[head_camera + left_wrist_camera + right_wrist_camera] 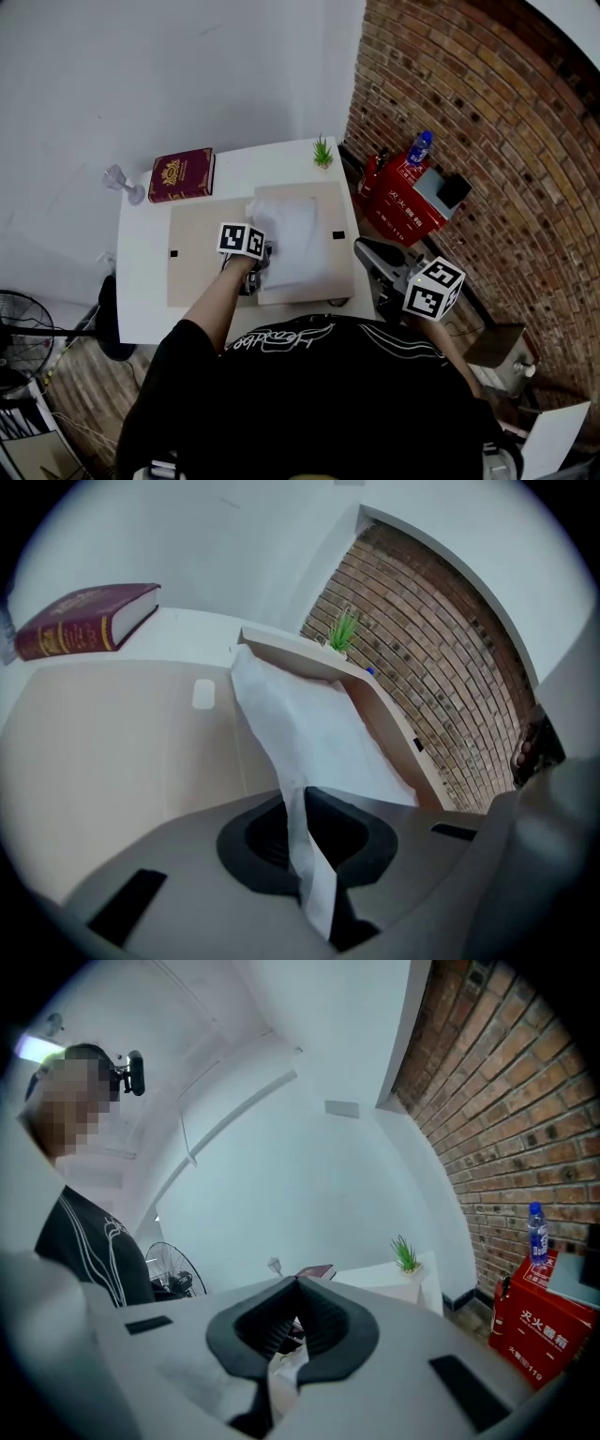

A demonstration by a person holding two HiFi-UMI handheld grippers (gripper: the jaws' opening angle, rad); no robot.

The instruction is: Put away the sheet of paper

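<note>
A white sheet of paper (pixel 292 239) lies on the right half of an open beige folder (pixel 200 251) on the white table (pixel 141 281). My left gripper (pixel 264 255) is at the sheet's left edge and is shut on it. In the left gripper view the paper (pixel 302 733) rises curled out of the closed jaws of the left gripper (pixel 302 803) and runs onto the folder (pixel 112 733). My right gripper (pixel 361 248) hovers off the table's right edge, apart from the paper. In its own view the right gripper (pixel 297 1283) is shut with nothing held.
A dark red book (pixel 182 174) and a clear glass (pixel 125 183) sit at the table's far left, a small green plant (pixel 322 152) at the far right corner. A red box (pixel 405 199) with a blue bottle (pixel 419 147) stands by the brick wall. A fan (pixel 19 328) stands at left.
</note>
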